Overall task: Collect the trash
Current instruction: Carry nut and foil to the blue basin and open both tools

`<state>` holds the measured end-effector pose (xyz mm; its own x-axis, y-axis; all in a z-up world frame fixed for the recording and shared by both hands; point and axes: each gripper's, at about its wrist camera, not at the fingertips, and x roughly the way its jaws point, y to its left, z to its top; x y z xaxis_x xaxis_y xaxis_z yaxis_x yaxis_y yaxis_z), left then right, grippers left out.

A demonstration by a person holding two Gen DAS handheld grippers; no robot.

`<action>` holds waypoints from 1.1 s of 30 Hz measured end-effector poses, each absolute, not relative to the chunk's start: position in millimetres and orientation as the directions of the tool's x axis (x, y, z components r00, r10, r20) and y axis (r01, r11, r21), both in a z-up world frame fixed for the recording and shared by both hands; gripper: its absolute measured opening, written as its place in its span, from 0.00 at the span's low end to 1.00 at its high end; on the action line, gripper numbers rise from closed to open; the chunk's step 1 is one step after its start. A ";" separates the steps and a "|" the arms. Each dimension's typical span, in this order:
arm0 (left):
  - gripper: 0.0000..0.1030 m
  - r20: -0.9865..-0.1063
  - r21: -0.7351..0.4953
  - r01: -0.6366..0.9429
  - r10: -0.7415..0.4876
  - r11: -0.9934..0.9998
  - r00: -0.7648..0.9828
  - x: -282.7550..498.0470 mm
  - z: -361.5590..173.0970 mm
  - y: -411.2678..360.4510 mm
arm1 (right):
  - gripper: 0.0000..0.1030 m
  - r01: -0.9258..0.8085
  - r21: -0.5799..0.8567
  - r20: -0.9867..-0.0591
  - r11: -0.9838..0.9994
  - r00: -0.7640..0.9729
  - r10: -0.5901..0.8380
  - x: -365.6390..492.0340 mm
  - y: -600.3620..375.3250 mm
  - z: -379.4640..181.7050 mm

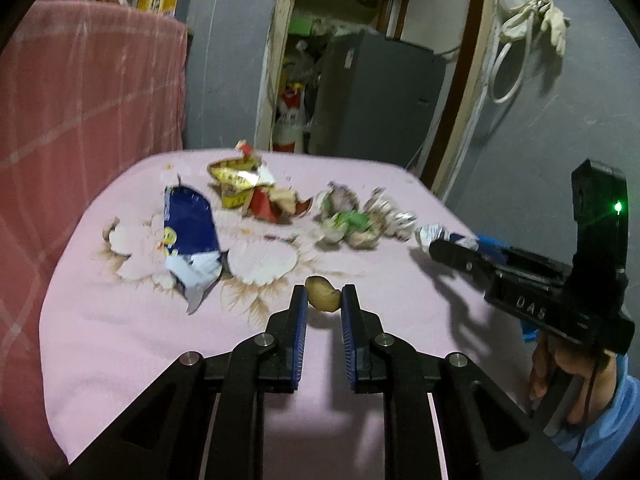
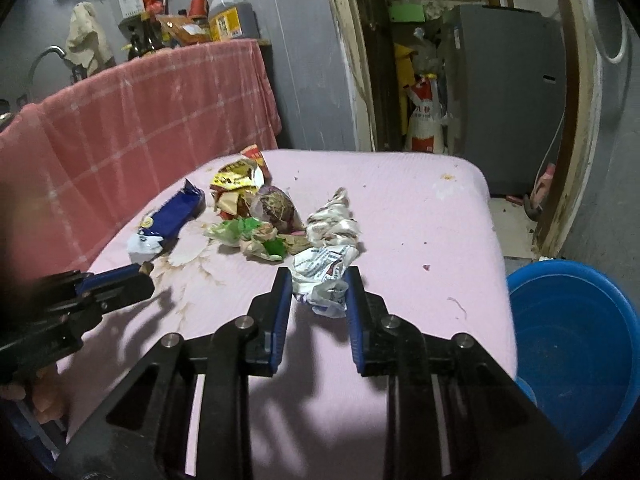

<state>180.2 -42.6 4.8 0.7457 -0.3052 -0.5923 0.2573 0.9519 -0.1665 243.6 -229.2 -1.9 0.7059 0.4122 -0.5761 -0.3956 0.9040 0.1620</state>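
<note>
**Both grippers clamped on scraps over the pink table**

While the rest of the litter lies strewn across the pink tablecloth (image 1: 120, 340), each tool already has a piece. The left gripper (image 1: 323, 300) is clenched on a small tan scrap (image 1: 322, 299), perhaps a peanut shell or a bit of peel; the blur makes it hard to tell. The scrap sits at the very tips of the blue-padded fingers (image 1: 299, 320), above its own shadow on the cloth.

The right gripper (image 2: 319, 292) grips a crumpled white printed wrapper (image 2: 320, 276) between its pads, the paper bulging out in front of and under the tips.

Beyond them on the cloth lie a torn blue packet (image 1: 188, 236) at the left, a yellow and red wrapper heap (image 1: 248, 192) farther back, crumpled green wrappers (image 2: 256, 236) in the middle, and a silvery white wad (image 2: 334, 224) just beyond the held wrapper. A blue basin (image 2: 576, 344) stands on the floor beside the table's right edge. A red checked cloth (image 2: 140, 120) drapes the counter behind.
</note>
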 end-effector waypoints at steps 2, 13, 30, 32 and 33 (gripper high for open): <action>0.13 -0.559 -0.167 0.265 -0.313 0.950 0.768 176.3 10.8 -46.3 | 0.25 -0.399 0.161 -0.545 0.903 0.727 0.419 237.0 -233.6 2.7; 0.13 -0.284 -0.111 0.381 -0.396 0.918 0.873 156.2 61.2 -92.2 | 0.25 -0.290 0.083 -0.157 0.953 0.941 0.300 173.0 -291.2 61.5; 0.13 -0.364 -0.172 0.602 -0.618 0.780 0.696 226.2 70.9 -226.1 | 0.26 0.072 0.228 -0.246 0.971 0.969 -0.015 176.3 -398.9 53.6; 0.13 -0.403 -0.219 0.592 -0.625 0.776 0.669 238.2 63.0 -236.5 | 0.26 0.110 0.234 -0.303 0.966 0.952 -0.035 181.2 -410.4 45.0; 0.13 -0.422 -0.240 0.583 -0.624 0.776 0.657 242.4 58.9 -241.0 | 0.26 0.129 0.238 -0.335 0.963 0.941 -0.043 184.3 -414.3 40.5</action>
